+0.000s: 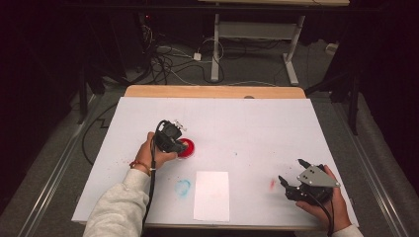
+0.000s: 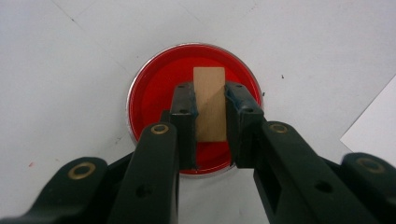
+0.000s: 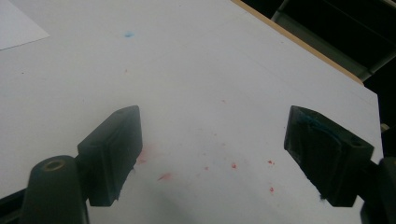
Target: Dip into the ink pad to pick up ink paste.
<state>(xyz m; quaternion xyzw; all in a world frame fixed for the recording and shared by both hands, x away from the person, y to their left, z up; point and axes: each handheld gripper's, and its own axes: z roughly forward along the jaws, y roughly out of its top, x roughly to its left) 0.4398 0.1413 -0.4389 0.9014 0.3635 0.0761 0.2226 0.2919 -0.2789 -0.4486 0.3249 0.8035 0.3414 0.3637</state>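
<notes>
Just left of the centre of the high view, the left gripper (image 1: 179, 139) points down over a shallow round dish of red paint with a silvery rim (image 1: 187, 147), which sits on the white sheet covering the table (image 1: 247, 123). In the left gripper view its two black jaws are clamped on a small upright rectangular block of pale wood (image 2: 209, 105), one pad against each long side; the block stands in the middle of that frame, over the red dish (image 2: 159, 84), though whether its lower end touches the paint cannot be told. At the lower right of the high view the right gripper (image 1: 292, 178) rests low over the table in the person's hand, well apart from the dish, with its jaws spread wide and nothing between them; the right gripper view shows the two pads far apart over bare white sheet with small red flecks (image 3: 233, 165). In the lower middle of the high view lies a blank white rectangle of paper (image 1: 212, 196), with a smudged blue ring of paint (image 1: 182, 187) just left of it and a short red smear (image 1: 272, 184) to its right, near the right gripper.
</notes>
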